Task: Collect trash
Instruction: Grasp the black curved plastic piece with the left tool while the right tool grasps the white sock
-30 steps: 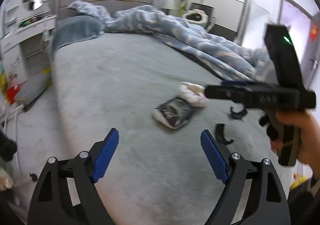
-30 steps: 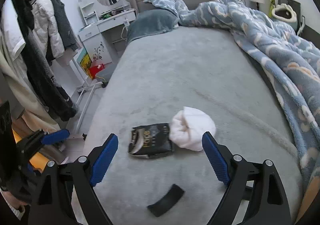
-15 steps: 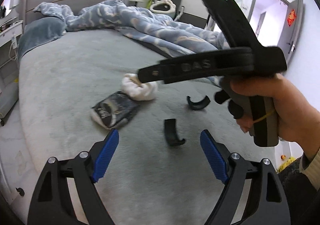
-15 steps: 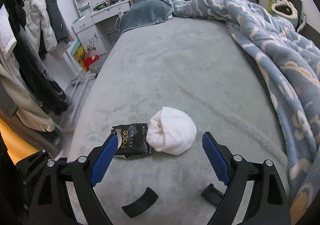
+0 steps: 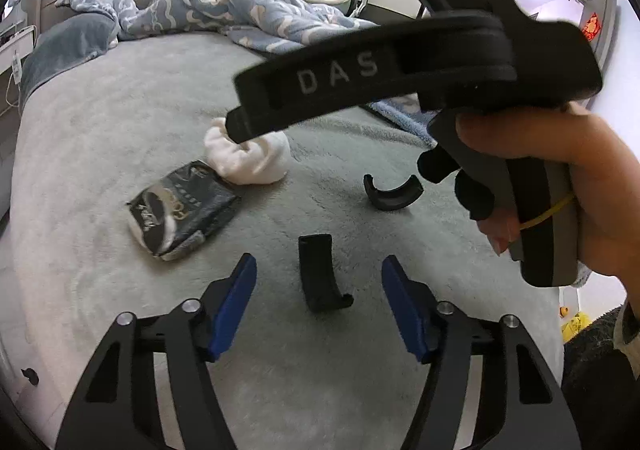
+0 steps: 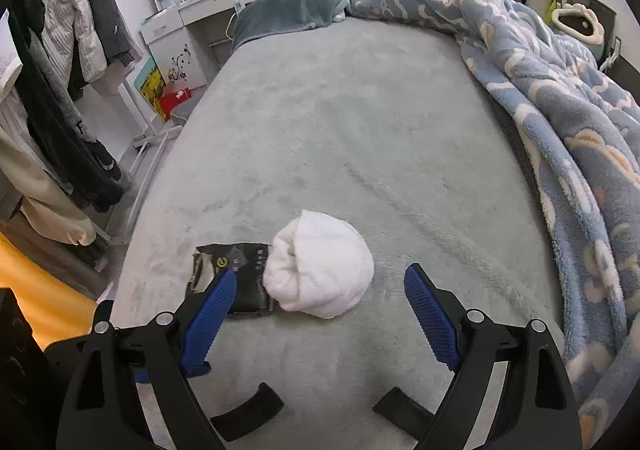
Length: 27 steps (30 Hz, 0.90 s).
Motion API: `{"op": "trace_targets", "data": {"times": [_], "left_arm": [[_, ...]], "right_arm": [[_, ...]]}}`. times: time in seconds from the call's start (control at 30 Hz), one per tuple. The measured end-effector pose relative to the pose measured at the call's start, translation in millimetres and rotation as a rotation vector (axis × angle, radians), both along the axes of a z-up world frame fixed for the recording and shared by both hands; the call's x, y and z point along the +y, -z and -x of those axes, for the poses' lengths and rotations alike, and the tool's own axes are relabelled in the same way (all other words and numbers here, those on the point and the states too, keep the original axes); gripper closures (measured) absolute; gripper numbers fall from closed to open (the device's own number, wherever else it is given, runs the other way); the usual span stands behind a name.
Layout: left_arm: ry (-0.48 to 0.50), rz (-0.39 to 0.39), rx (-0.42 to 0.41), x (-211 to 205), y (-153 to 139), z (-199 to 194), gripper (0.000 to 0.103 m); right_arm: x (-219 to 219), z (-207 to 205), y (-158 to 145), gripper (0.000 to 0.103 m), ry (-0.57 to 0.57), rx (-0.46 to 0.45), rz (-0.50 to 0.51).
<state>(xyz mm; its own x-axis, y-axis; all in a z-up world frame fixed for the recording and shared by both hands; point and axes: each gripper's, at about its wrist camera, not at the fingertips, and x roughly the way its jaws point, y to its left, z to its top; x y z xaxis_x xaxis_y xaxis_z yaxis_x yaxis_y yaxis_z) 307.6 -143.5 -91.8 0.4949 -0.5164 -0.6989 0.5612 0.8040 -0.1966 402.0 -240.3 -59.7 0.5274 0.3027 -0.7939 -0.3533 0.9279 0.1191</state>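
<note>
The left hand-held gripper point(image 5: 316, 290) points down at the bed point(image 5: 100, 130). Its jaws have just been closing and now stand partly open. A curved black piece point(image 5: 320, 274) lies on the bed between the blue pads point(image 5: 234, 306); the pads are apart from it on both sides and grip nothing.

A second curved black piece point(image 5: 392, 194) lies beyond it to the right, well apart from the first.

A black packet point(image 5: 184, 206) lies flat on the bed to the left of the pieces. A white cloth bundle point(image 5: 252, 158) lies just behind the packet, touching its far end.

The right hand-held gripper point(image 6: 320, 290) is wide open and holds nothing. In the left wrist view its black body crosses the upper frame, and a hand point(image 5: 568, 186) grips its handle at the right. In the right wrist view the bundle point(image 6: 320, 266) sits between the two fingers but ahead of their tips. The packet point(image 6: 240, 274) lies left of the bundle, partly hidden by the left finger point(image 6: 208, 318). Both black pieces point(image 6: 248, 410) point(image 6: 400, 410) lie at the bottom of this view, nearer the camera than the fingertips.

A blue patterned blanket point(image 6: 560, 110) is bunched along the right side of the bed. A grey pillow point(image 6: 288, 14) rests at the headboard.
</note>
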Motion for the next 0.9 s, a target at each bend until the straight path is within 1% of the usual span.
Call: {"op": "trace_targets", "data": {"times": [0.13,0.23,0.3,0.37,0.53,0.67,0.9], "left_arm": [[-0.03,-0.007,0.041,-4.6,10.9,-7.6,0.044],[-0.027,-0.023,0.037,-11.9,12.5,-10.3,0.048],[-0.026,-0.025,0.036,-15.3,12.5,-13.2,0.051],[-0.033,-0.019,0.049,-15.5,14.5,-15.6,0.052],[-0.039,-0.017,0.058,-15.2,19.0,-21.6,0.061],[-0.046,-0.013,0.069,-14.0,21.0,-26.2,0.066],[-0.045,-0.004,0.085,-6.5,24.7,-33.8,0.079]], "right_arm": [[0.5,-4.8,7.0,0.016,-0.015,0.03,0.02],[0.0,-7.6,10.4,0.016,-0.023,0.046,0.027],[-1.7,-9.6,11.2,0.016,-0.024,0.056,0.019],[-4.3,-11.6,11.3,0.016,-0.021,0.06,0.005],[-7.2,-17.6,13.5,0.016,-0.01,0.071,-0.01],[-7.2,-22.1,17.5,0.016,-0.009,0.096,-0.043],[-4.8,-28.1,20.7,0.016,-0.001,0.11,-0.071]]}}
